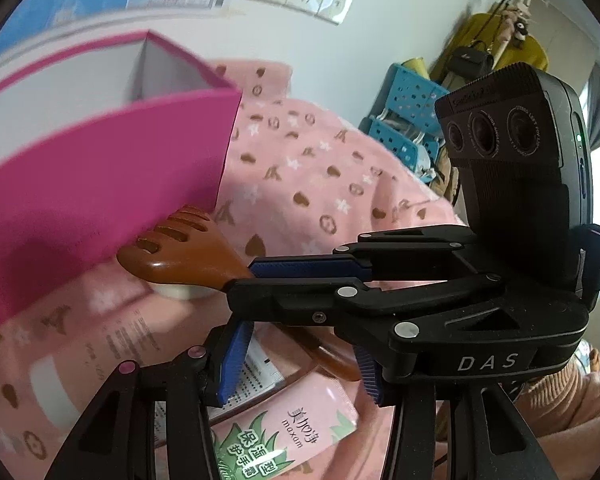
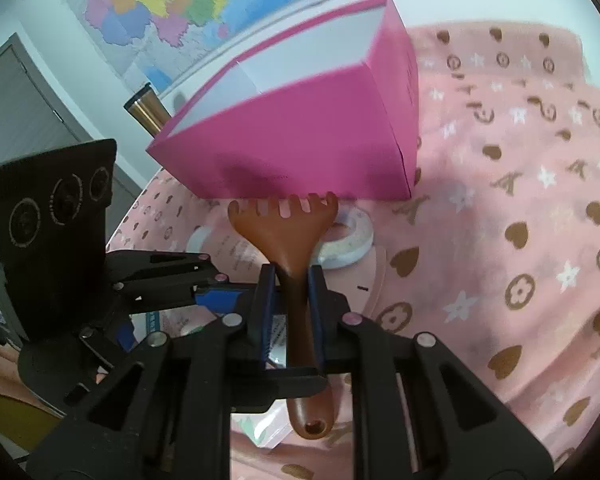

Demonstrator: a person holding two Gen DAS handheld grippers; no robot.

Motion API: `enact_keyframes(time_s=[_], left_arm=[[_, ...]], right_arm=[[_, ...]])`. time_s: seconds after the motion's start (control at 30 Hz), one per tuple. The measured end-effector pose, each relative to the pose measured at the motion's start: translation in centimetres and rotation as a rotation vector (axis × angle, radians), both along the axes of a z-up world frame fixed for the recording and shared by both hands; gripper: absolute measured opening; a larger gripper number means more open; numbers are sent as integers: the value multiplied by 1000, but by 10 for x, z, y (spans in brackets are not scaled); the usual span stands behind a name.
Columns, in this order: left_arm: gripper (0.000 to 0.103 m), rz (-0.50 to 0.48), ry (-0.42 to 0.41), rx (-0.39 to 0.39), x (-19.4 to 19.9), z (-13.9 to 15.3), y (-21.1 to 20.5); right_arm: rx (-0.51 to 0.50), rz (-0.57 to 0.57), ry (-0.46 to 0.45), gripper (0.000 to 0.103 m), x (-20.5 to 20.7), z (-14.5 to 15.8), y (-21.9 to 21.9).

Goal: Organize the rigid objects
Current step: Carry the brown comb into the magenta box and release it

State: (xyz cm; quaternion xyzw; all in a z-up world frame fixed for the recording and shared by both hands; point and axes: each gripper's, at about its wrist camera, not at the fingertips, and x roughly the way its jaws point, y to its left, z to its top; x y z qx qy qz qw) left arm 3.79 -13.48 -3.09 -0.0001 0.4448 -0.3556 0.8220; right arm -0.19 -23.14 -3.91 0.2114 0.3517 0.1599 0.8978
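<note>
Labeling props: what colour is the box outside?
Magenta box, pale grey-white inside; clearest in the right wrist view.

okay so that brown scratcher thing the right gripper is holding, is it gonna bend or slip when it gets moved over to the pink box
The brown scratcher looks like stiff, glossy moulded plastic or lacquered wood, so it probably won't flex. The right gripper clamps only its thin neck, so the wide toothed head could pivot if it bumps the pink box. The shiny finish suggests it may slip, though the ribbed blue fingers should help.

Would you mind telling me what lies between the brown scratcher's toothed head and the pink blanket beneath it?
A white tape roll lies under the scratcher on the blanket, clearest in the right wrist view.
</note>
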Motion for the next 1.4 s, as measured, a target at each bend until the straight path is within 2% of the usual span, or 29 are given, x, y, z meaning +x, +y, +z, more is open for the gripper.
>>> enact_keyframes(time_s=[0.2, 0.4, 0.6, 0.8, 1.07, 1.27, 1.4], left_arm=[[48, 7, -126, -7, -4, 42, 6], [48, 59, -231, -9, 18, 86, 20], [48, 122, -247, -10, 48, 101, 35], [48, 167, -209, 2, 84, 90, 42], [49, 198, -110, -9, 113, 65, 50], [48, 207, -87, 7, 117, 53, 48], [48, 220, -97, 12, 113, 53, 52]], right_arm=[[-66, -2, -103, 18, -7, 41, 1], [-166, 24, -206, 18, 15, 93, 6], [-240, 76, -238, 18, 61, 124, 10], [-276, 121, -224, 18, 103, 126, 11], [-338, 160, -169, 14, 138, 108, 11], [-386, 126, -136, 14, 146, 99, 7], [-371, 85, -136, 16, 136, 94, -2]])
